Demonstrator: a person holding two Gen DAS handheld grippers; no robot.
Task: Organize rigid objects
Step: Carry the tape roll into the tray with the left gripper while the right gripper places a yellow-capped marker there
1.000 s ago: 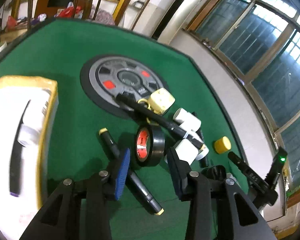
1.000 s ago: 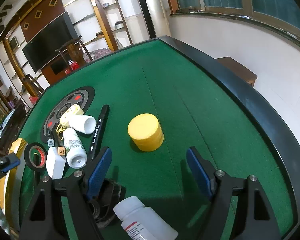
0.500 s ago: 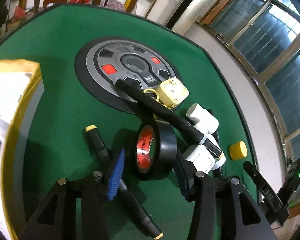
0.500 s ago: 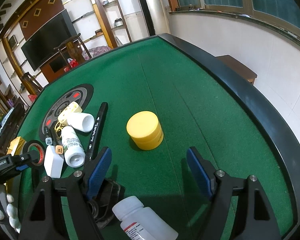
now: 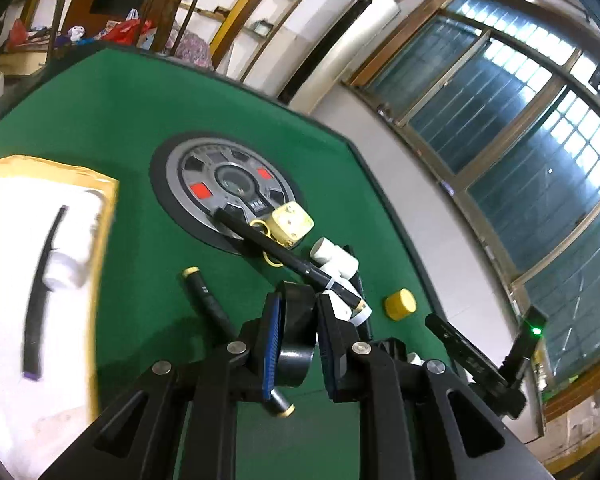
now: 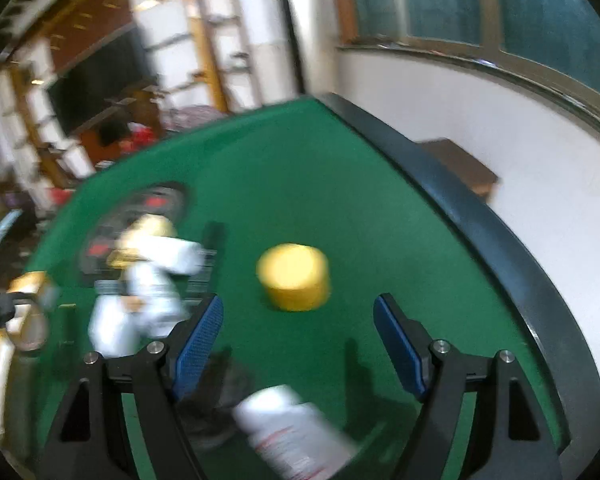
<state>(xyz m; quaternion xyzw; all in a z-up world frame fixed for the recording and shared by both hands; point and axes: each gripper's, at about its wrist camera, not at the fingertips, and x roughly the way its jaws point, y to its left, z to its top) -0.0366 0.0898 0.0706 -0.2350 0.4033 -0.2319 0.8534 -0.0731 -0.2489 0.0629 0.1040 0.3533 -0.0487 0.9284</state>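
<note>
1. Left of the grey dial plate (image 5: 228, 184) set into the green table (image 5: 100, 128), I see a yellow-rimmed box (image 5: 100, 240) holding white items and a dark strip, all blurred.
2. Just below the plate, I have my left gripper (image 5: 296, 340) clamped on the black tape roll (image 5: 296, 332); its jaws have just closed onto the roll's flat sides, and it stands on edge between the blue pads.
3. Right of the plate lie a cream block (image 5: 292, 224), a black marker (image 5: 276, 248) and white tubes (image 5: 334, 258), touching in a heap.
4. Further right of the plate sits a yellow cap (image 6: 294, 276), apart from the heap.
5. My right gripper (image 6: 298, 344) stands wide open, nothing between the pads, the cap just beyond them; a white bottle (image 6: 292, 436) lies blurred below.
</note>
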